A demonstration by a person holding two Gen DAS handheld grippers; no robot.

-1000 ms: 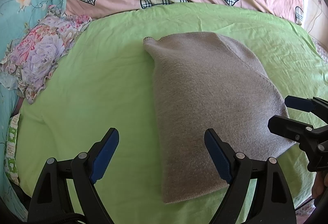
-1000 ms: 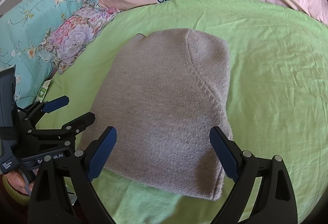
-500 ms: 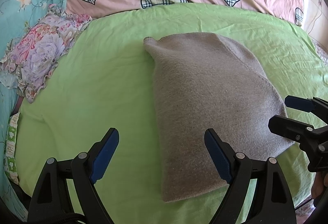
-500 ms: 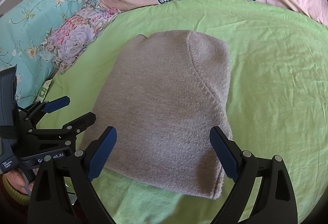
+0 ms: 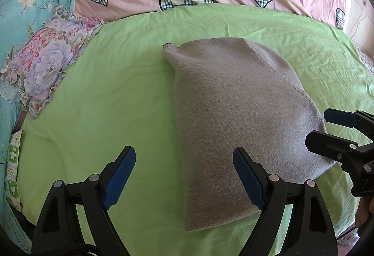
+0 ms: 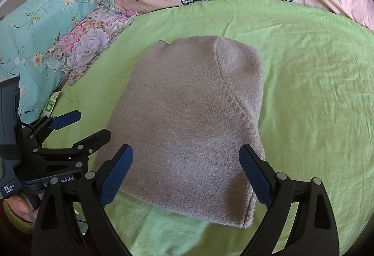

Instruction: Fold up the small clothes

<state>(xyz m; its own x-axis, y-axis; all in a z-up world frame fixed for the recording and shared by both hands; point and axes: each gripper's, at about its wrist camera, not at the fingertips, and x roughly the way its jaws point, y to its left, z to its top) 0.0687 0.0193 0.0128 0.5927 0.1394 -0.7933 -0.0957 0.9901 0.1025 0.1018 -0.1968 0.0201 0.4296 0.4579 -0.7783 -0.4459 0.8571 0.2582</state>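
While hovering spread over the grey sweater [image 6: 187, 120], aligning left gripper [image 5: 184, 176] and right gripper [image 6: 187, 174] at its near hem, folding evenly.

A: Anything change over the last second?
B: No. Left gripper [image 5: 184, 176] sits in the same spot, jaws just as wide.
A: Right gripper [image 6: 185, 173]?
B: Same place, same gap.
A: Sweater [image 5: 240, 120] shifted?
B: Only a tiny drift in frame in both views, outline and folds identical. It lies on the sheet [image 5: 112, 101] as before.
A: So no change.
B: None visible.
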